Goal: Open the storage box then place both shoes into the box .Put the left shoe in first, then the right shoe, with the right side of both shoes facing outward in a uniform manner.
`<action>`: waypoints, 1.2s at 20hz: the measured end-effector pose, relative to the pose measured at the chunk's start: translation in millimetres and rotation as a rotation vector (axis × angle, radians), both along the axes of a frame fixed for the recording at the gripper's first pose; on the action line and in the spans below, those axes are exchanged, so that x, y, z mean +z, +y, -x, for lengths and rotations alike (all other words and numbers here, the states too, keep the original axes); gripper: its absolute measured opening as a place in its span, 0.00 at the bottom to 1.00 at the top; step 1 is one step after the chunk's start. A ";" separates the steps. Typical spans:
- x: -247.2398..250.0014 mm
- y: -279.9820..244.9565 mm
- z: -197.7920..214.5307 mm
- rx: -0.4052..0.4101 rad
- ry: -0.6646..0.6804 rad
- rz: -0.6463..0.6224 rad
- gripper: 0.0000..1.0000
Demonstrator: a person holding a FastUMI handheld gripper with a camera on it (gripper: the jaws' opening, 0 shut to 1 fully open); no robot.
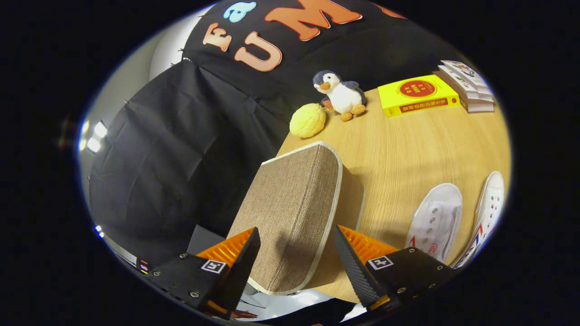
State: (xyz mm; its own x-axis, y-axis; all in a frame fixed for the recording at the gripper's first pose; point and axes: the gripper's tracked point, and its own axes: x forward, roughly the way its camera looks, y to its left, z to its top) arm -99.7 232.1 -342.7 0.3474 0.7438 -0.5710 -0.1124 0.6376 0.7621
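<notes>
Black cloth backs a wooden worktop (408, 145) where we hold the tongs (297, 258) spread wide, one finger either side of the box lid (294, 208), neither finger pressing it as far as we can tell. The lid stands tilted up at the near corner; we cannot see the box beneath it. It looks like woven fabric over board, so we judge it light, stiffish and grippy; its piped edge seems the best hold. Two white shoes (437, 222) lie beside it, right of the tongs, soft canvas, easy to pinch at the collar.
</notes>
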 end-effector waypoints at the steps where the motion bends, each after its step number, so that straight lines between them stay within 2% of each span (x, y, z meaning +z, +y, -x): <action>1: -2.8 4.5 1.1 0.007 0.017 -0.024 0.97; 6: -21.3 19.7 9.1 0.023 0.123 -0.126 0.97; 9: -22.2 24.4 10.6 -0.020 0.220 -0.217 0.97; 12: -2.8 22.5 7.9 -0.028 0.217 -0.282 0.94; 13: -0.2 16.1 8.6 -0.027 0.218 -0.282 0.88; 14: 2.8 12.2 8.4 -0.025 0.220 -0.287 0.87; 20: 51.6 11.4 0.2 -0.042 0.177 -0.421 0.66; 22: 46.1 17.0 -0.2 -0.040 0.166 -0.384 0.52; 24: 38.6 20.5 -7.3 -0.080 0.187 -0.347 0.33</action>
